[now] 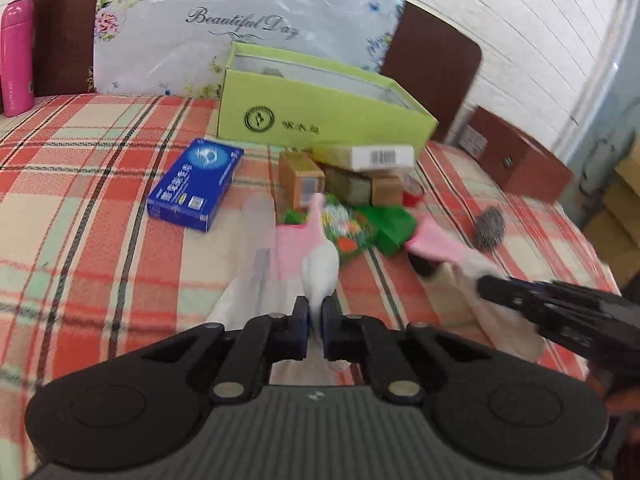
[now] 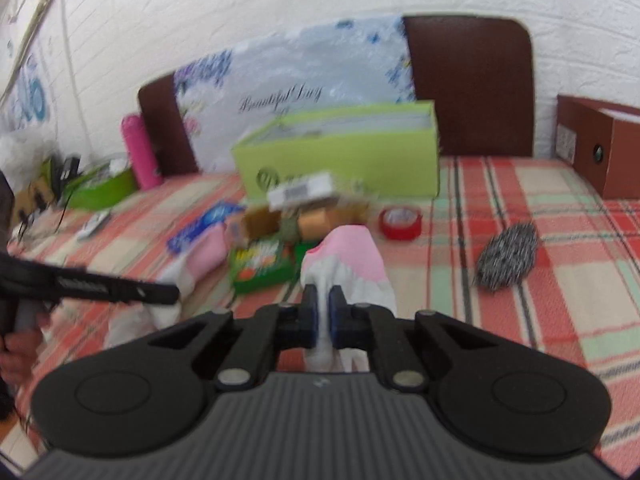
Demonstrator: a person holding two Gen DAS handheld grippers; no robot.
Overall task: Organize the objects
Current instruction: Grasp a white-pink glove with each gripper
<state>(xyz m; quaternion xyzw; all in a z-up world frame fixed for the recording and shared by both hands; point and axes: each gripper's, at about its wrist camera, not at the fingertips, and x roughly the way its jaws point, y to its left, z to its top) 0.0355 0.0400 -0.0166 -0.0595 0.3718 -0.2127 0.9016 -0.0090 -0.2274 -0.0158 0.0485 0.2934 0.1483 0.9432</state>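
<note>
My left gripper (image 1: 315,314) is shut on a white-and-pink cloth (image 1: 320,264) that stands up from its pads. To its right, my right gripper (image 1: 482,286) grips another pink-and-white cloth end (image 1: 436,246). In the right wrist view, the right gripper (image 2: 324,312) is shut on that pink-and-white cloth (image 2: 348,260), and the left gripper (image 2: 176,294) holds its cloth (image 2: 192,268) at the left. I cannot tell whether the two ends are one piece. Both hang just above the plaid bedcover (image 1: 100,216).
Behind the cloths lie a green snack packet (image 1: 352,228), small brown boxes (image 1: 300,176), a white barcoded box (image 1: 368,156), a blue box (image 1: 196,184), a red tape roll (image 2: 400,222) and a speckled pouch (image 2: 508,256). An open green box (image 1: 320,116) stands further back. A pink bottle (image 1: 18,56) is far left.
</note>
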